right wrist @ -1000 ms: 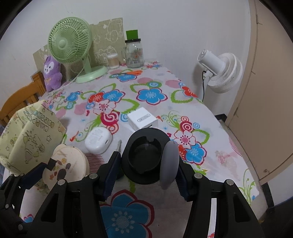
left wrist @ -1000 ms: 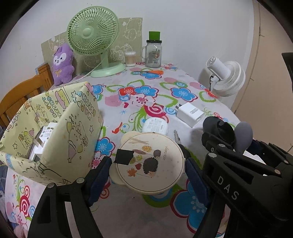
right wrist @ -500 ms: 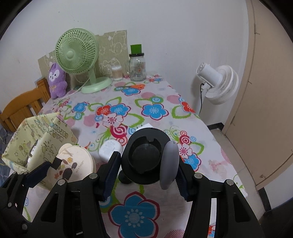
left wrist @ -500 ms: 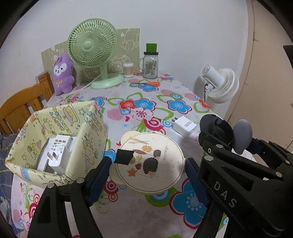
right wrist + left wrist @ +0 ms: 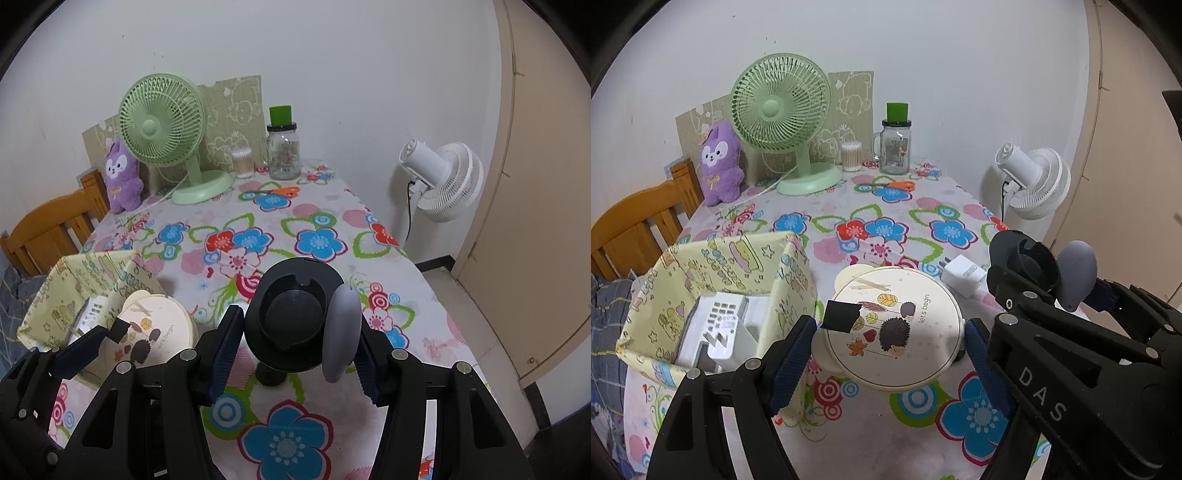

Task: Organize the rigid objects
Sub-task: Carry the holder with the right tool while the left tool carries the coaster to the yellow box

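Left wrist view
Left gripper (image 5: 888, 345): pinching the round cream lidded box (image 5: 894, 326) by its sides with blue ribbed fingers (image 5: 792, 352); the box is riding higher off the desk (image 5: 886, 424) than a second ago.
Round cream lidded box: showing a smooth flat lid printed with leaves and a hedgehog, with a black square of tape near its left edge.
Fabric bin (image 5: 713, 295): sitting just left of the box, soft-sided, pale yellow with cartoon print; its inside is now showing, holding a white charger block (image 5: 716, 332).
White plug adapter (image 5: 962, 275): lying on the flowered cloth behind the box, partly hidden by the right gripper (image 5: 1067, 291).

Right wrist view
Right gripper (image 5: 301, 339): clamping a black cup-shaped holder (image 5: 291, 314) together with a smooth grey oval piece (image 5: 341, 330) on its right; both are being carried above the desk, farther from the cloth than before.
Black cup-shaped holder: matte, round, hollow, with a notch in the rim.
Left gripper with the cream box: showing at the lower left, beside the bin.
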Action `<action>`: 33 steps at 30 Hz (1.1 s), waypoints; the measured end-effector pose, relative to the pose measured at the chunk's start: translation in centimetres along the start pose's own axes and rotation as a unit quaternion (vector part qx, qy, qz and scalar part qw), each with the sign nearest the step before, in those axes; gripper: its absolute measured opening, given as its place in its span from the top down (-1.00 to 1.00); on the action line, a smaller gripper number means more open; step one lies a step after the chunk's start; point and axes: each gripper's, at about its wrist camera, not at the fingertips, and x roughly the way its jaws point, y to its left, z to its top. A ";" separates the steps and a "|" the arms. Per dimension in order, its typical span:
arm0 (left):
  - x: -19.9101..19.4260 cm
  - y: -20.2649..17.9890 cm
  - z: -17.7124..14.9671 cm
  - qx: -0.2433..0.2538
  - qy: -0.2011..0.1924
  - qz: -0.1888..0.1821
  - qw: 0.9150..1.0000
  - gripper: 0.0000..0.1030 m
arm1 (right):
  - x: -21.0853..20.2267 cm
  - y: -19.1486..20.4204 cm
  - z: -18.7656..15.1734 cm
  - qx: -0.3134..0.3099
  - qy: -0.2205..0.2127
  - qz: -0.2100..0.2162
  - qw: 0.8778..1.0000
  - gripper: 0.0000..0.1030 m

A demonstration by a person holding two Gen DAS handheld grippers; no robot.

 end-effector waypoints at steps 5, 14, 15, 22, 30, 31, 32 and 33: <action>-0.6 0.5 1.1 0.000 -0.010 0.001 1.000 -0.61 | -0.5 0.5 1.1 -0.001 -0.011 0.002 1.000 -0.14; -1.0 1.5 2.1 -0.002 -0.020 0.004 1.000 -0.61 | -0.9 1.5 2.4 -0.006 -0.019 0.003 1.000 -0.14; -1.0 1.6 2.2 -0.003 -0.020 0.004 1.000 -0.61 | -0.9 1.6 2.5 -0.007 -0.019 0.003 1.000 -0.14; -1.1 2.8 2.6 -0.008 -0.020 0.008 1.000 -0.61 | -0.7 2.9 3.1 -0.012 -0.019 0.007 1.000 -0.14; -0.8 4.4 2.9 -0.006 -0.018 0.016 1.000 -0.61 | -0.1 4.6 3.3 -0.015 -0.015 0.016 1.000 -0.14; -0.8 4.5 2.9 -0.006 -0.018 0.017 1.000 -0.61 | 0.0 4.8 3.4 -0.015 -0.015 0.017 1.000 -0.14; -0.7 4.7 3.0 -0.006 -0.018 0.018 1.000 -0.61 | 0.1 5.1 3.5 -0.016 -0.014 0.017 1.000 -0.14; -0.7 4.9 3.0 -0.007 -0.017 0.018 1.000 -0.61 | 0.2 5.3 3.6 -0.017 -0.013 0.018 1.000 -0.14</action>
